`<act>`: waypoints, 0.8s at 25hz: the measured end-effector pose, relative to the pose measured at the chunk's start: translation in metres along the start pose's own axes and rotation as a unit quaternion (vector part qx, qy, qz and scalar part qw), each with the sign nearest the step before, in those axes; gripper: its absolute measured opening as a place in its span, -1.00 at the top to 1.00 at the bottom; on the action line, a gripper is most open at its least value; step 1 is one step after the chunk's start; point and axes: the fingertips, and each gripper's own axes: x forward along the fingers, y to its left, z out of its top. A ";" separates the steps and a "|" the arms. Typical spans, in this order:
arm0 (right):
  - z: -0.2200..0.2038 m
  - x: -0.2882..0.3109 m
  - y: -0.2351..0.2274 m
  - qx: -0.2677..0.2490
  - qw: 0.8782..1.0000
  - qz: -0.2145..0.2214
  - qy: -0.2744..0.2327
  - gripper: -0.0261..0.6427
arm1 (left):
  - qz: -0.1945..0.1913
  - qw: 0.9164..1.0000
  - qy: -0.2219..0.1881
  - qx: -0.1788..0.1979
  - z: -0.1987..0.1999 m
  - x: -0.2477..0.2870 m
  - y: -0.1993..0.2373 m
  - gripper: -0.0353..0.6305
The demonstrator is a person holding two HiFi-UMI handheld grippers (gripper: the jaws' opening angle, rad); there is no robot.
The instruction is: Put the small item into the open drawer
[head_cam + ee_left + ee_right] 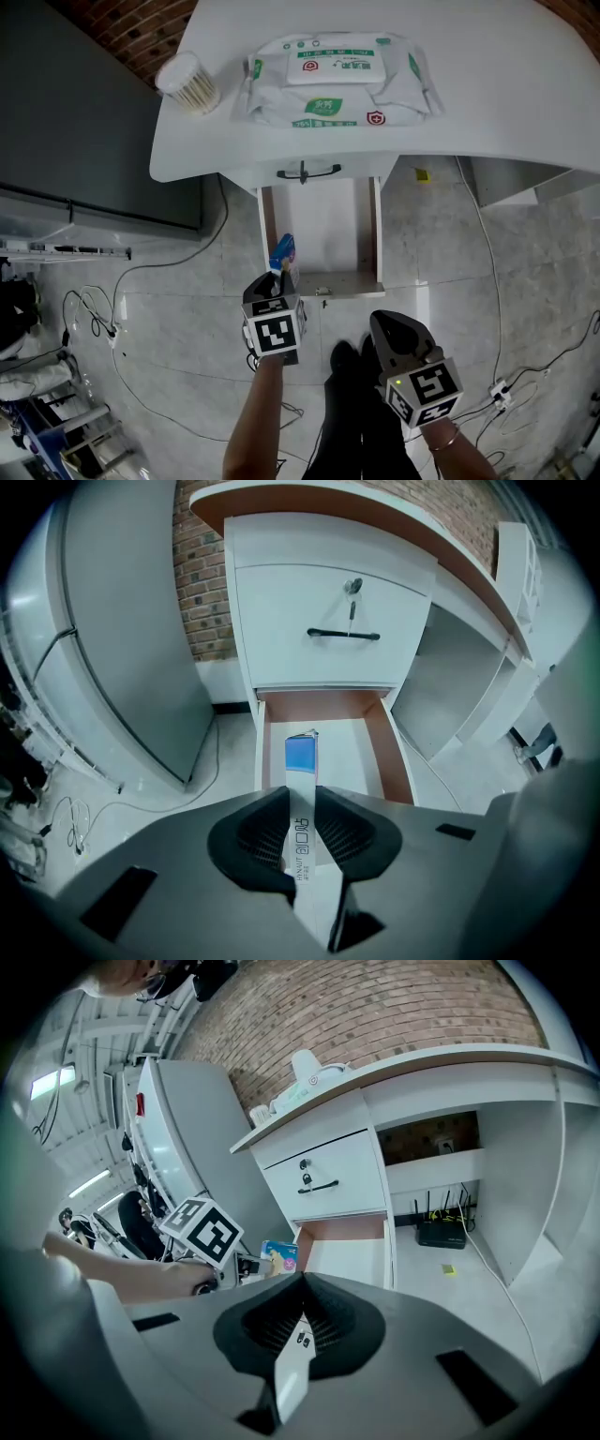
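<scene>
A small box is clamped in the left gripper at the open drawer's left edge. The right gripper is closed and empty.

Blue-and-white box, white drawer, red-brick wall

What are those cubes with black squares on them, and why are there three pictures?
A person holds a grabbing tool in each hand, and the patterned cubes are part of the tools. One picture comes from a camera on the person's head, looking down. The other two come from cameras riding on the tools.

The left hand-held gripper pinches a small blue-and-white box by the open drawer. The right hand-held gripper is shut and holds nothing. On the white desk lie a pack of wet wipes and a tub of cotton swabs.
</scene>
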 end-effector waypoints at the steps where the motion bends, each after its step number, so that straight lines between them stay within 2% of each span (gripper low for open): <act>1: -0.001 0.001 -0.002 -0.002 1.000 0.000 0.001 0.90 | 0.002 1.000 0.005 0.000 -0.001 0.005 0.001 0.60; 8: -0.005 0.008 -0.017 0.001 1.000 -0.008 0.003 0.90 | 0.040 0.998 0.054 -0.003 -0.020 0.042 0.014 0.60; 10: -0.006 0.010 -0.020 0.002 1.000 -0.008 0.004 0.90 | 0.047 0.997 0.055 -0.003 -0.021 0.052 0.018 0.60; 13: -0.007 0.013 -0.024 0.002 1.000 -0.008 0.005 0.90 | 0.040 0.998 0.048 -0.004 -0.017 0.068 0.014 0.60; 16: -0.007 0.015 -0.026 0.004 1.000 -0.008 0.007 0.90 | 0.039 0.996 0.077 -0.004 -0.026 0.080 0.012 0.60; 20: -0.009 0.018 -0.025 0.005 1.000 -0.005 0.009 0.90 | 0.040 0.995 0.095 0.004 -0.031 0.094 0.012 0.60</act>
